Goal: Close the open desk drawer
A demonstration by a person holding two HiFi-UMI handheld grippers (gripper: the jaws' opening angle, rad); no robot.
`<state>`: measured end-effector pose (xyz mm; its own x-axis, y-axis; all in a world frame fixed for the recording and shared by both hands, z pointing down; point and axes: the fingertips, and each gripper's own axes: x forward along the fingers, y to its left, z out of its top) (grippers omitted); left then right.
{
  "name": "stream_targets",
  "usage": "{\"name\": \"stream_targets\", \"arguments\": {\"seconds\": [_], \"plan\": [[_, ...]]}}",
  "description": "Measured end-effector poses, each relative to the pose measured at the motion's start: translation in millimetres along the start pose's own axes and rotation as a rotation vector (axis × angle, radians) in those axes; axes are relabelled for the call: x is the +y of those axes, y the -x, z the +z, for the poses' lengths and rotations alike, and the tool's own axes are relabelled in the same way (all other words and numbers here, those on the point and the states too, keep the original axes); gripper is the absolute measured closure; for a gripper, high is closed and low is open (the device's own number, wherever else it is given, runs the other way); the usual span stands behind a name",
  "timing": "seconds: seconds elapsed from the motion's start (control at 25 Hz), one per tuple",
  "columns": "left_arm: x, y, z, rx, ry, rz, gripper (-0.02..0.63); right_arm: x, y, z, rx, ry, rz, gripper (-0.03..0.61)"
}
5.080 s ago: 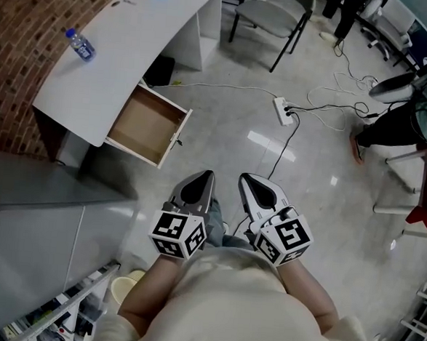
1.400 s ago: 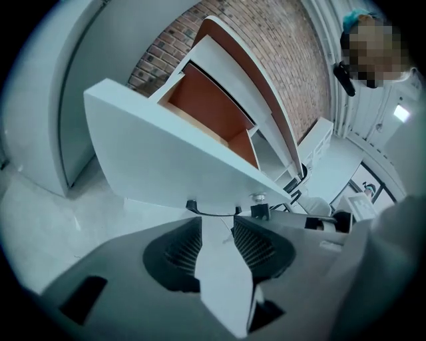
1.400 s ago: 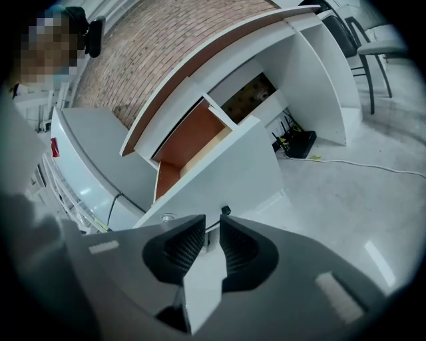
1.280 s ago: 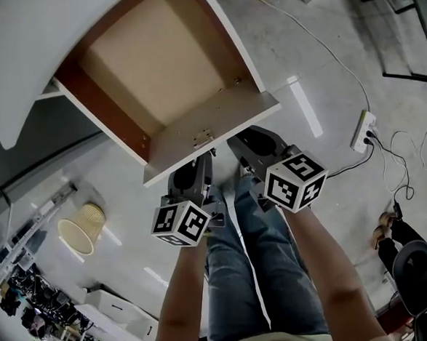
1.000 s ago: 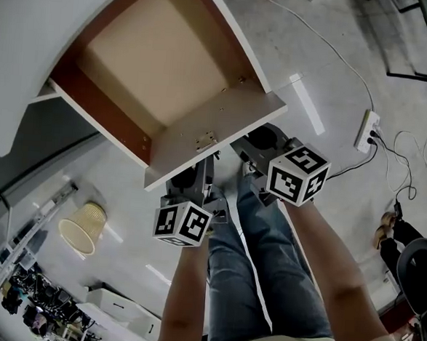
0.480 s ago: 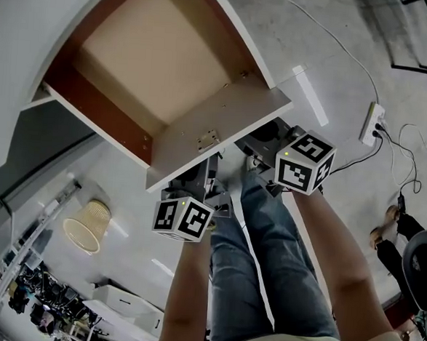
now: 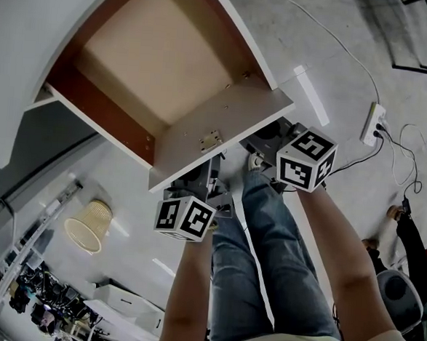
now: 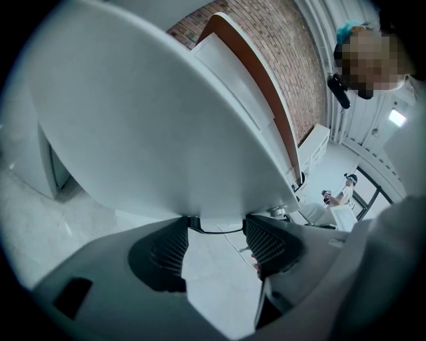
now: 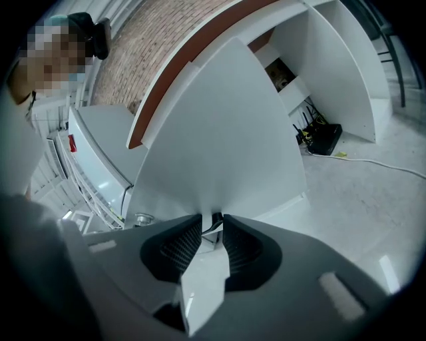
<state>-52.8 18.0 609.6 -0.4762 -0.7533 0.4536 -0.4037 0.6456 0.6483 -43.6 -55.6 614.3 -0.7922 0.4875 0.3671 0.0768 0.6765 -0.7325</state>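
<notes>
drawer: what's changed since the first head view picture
The person came up to the desk; both tools are now at the drawer front. The left tool has just been opening its jaws, the right tool closing, the front's lower edge between each pair, not gripped. The drawer stays open.

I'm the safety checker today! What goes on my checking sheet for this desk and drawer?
Surface: white desk, only partly in view.
Job's things: drawer pulled open, nothing inside.
Clutter: wicker bin on the floor.
Grippers: left gripper wide open at the drawer's front edge; right gripper open more narrowly, its jaws just been closing, with that edge between the tips.
Cables: power strip lying on the floor.
Surroundings: brick wall.
</notes>
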Motion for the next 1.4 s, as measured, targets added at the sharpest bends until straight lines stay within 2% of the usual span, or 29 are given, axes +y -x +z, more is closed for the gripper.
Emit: {"name": "stream_targets", "arguments": {"seconds": [0.12,0.52,0.92,1.0,1.4], "plan": [[-2,0,0,0.011,0.004,0.002,0.350,-3,1,1,0.002,0.003,-0.020,0.503],[-2,3,2,0.046,0.015,0.019,0.354,1,3,3,0.007,-0.019,-0.038,0.505],[-16,12,17,0.020,0.074,0.016,0.375,16,14,17,-0.030,-0.034,-0.037,0.505],[-18,14,19,0.017,0.074,0.018,0.397,19,17,20,-0.037,-0.036,-0.039,0.505],[-26,24,35,0.002,0.060,0.013,0.414,36,20,34,-0.068,-0.029,-0.038,0.503]]}}
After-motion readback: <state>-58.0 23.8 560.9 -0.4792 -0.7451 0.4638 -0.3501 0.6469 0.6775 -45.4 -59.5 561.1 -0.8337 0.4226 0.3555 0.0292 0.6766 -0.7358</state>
